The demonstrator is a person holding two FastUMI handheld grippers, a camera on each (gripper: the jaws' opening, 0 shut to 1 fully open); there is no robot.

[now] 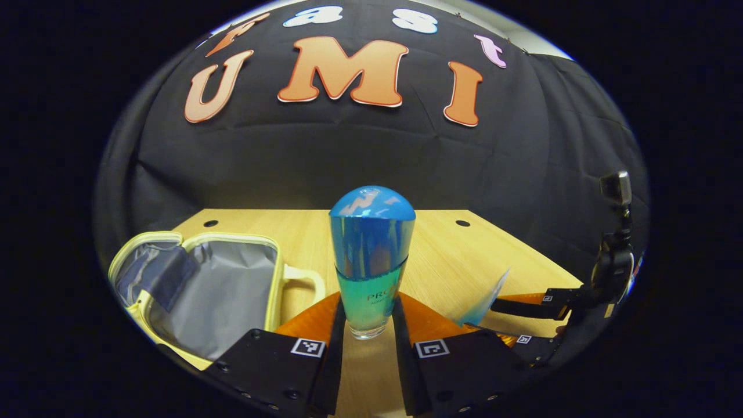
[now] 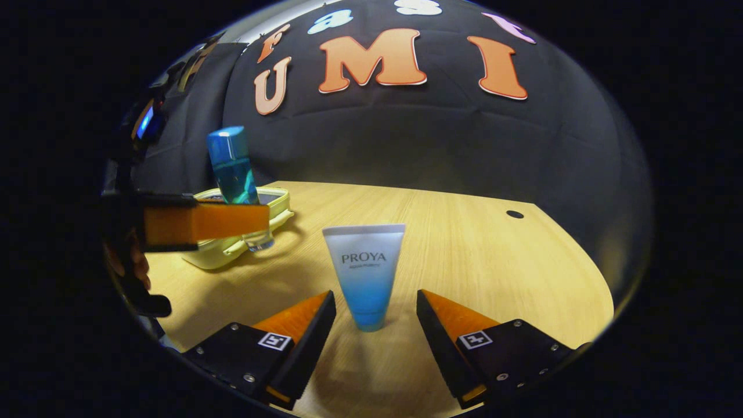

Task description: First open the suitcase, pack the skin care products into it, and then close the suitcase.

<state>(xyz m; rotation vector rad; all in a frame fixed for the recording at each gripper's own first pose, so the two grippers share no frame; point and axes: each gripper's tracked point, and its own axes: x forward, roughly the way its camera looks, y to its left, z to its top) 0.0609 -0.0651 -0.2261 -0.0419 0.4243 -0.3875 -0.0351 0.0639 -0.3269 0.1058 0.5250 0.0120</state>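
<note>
- Left gripper (image 1: 367, 325) has its two fingers pinched on the lower body of the blue bottle (image 1: 371, 261), one finger on each side, bottle upright between them with its rounded cap sticking up well above the fingertips. In the right gripper view the same bottle (image 2: 235, 174) looks lifted off the table (image 2: 464, 232), base hanging in the air.
- Grabbing it low and vertical makes sense to me: the glass base is the heavy end, and it can then be lowered straight down.
- The suitcase (image 1: 197, 290) is really a small pale-yellow zip case, already unzipped with the lid folded back and grey lining showing. It sits off the left jaw's side, just beside the bottle, handle pointing toward the fingers. So the opening step looks done and we're into packing.
- Right gripper (image 2: 374, 325) has its jaws spread wide, nothing touching them. The white-to-blue tube (image 2: 364, 273) stands on its cap right between the two fingers, a bit ahead of the tips. Looks lined up for a grab, not closed yet.
- The tube (image 1: 484, 302) also shows past the left gripper's right jaw, in front of the other gripper's fingers.
- My guess: bottle goes in first, tube follows.
</note>
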